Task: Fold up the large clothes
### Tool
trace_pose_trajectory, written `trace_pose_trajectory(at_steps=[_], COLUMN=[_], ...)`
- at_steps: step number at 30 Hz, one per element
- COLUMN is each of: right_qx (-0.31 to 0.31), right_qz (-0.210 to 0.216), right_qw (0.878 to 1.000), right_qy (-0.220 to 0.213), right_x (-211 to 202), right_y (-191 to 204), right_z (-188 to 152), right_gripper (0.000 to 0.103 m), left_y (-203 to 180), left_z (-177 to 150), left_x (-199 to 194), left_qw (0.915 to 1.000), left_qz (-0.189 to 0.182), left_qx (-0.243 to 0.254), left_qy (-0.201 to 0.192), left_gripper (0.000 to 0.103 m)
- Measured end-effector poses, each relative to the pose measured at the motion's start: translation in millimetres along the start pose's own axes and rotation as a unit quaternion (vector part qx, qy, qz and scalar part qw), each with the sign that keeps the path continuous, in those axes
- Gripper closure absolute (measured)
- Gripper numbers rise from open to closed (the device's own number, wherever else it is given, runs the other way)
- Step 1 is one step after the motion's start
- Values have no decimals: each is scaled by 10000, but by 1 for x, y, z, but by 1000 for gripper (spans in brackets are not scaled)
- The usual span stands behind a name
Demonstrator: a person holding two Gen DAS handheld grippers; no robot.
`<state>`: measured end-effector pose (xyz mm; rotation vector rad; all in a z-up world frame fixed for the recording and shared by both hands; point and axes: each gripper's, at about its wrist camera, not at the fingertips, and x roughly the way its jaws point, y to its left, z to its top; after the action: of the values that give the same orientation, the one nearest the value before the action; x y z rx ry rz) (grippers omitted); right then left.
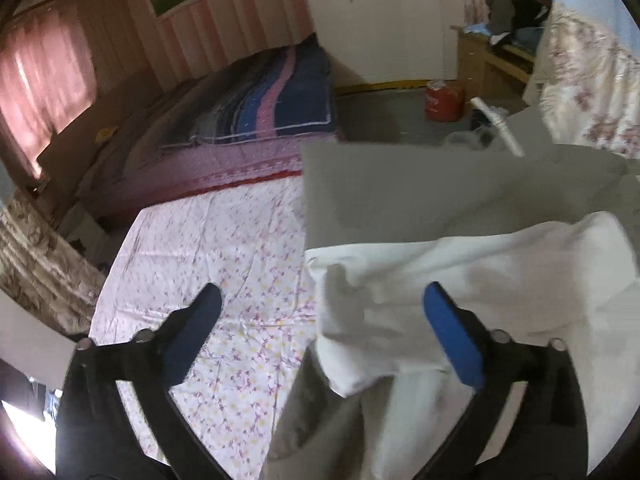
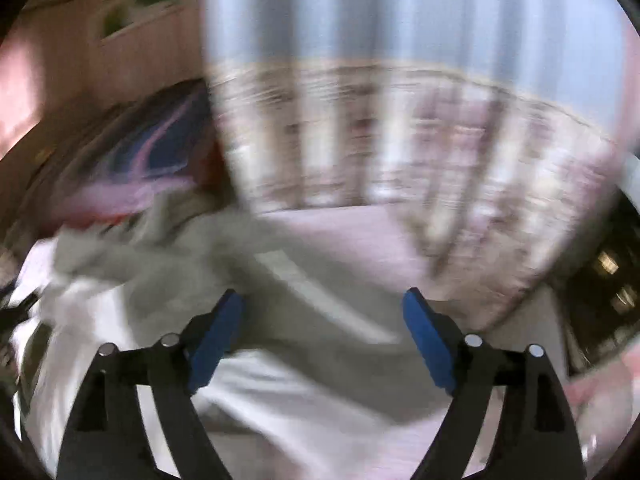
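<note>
A large grey and white garment (image 1: pixel 460 264) lies on the floral sheet (image 1: pixel 208 280), grey part farther, white part nearer. My left gripper (image 1: pixel 320 300) is open and empty, its jaws wide apart above the white part's left edge. In the right wrist view, which is heavily blurred, the same garment (image 2: pixel 288 360) fills the lower half. My right gripper (image 2: pixel 324 304) is open and empty above it.
A bed with a striped blue and pink quilt (image 1: pixel 272 96) stands beyond the sheet. A red container (image 1: pixel 444 100) sits on the floor near a wooden shelf (image 1: pixel 492 60). A floral curtain (image 1: pixel 592 92) hangs at the right and also shows in the right wrist view (image 2: pixel 420 152).
</note>
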<state>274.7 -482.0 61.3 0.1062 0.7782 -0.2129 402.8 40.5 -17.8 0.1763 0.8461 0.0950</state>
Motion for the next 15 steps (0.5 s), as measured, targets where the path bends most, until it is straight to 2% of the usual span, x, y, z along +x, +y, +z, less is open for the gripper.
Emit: trace_pose_trajectory(at_steps=[2,3,6,8,9,11,13,15], right_qx=[800,1316,2054,2346,2262,1694,1071,1029], right_qz=[-36,52,87,18,67,259,-26,-236], right_qw=[9967,9910,9771,9703,9725,9843,9928,9920], right_qy=[138,254,546,595,546,425,534,692], right_x=[4,10,37,48,46,45,49,58], right_y=[-57,-89,-137,-155,-153,-135,-114,-114], right_z=[-4,-14,-42,-64,-69,-68,-56,-45], right_gripper=[19,19,19,19,19,19,19,19], left_y=[-5,-7,-11,-12,-12,-14,-18,-23], left_z=[2,3,4,3,3,3,4,5], left_x=[-11,-16,-21,-18,-17,-14,-15,-16], left_qw=[9998,9994,9977,9957,9954,9960,9965,9968], left_qz=[-204,-328,-639,-818,-829,-750,-703,-655], left_qx=[67,70,-64,-195,-224,-198,-154,-133], left_qy=[59,96,239,398,432,440,436,441], left_gripper=[3,3,3,3,3,3,3,3])
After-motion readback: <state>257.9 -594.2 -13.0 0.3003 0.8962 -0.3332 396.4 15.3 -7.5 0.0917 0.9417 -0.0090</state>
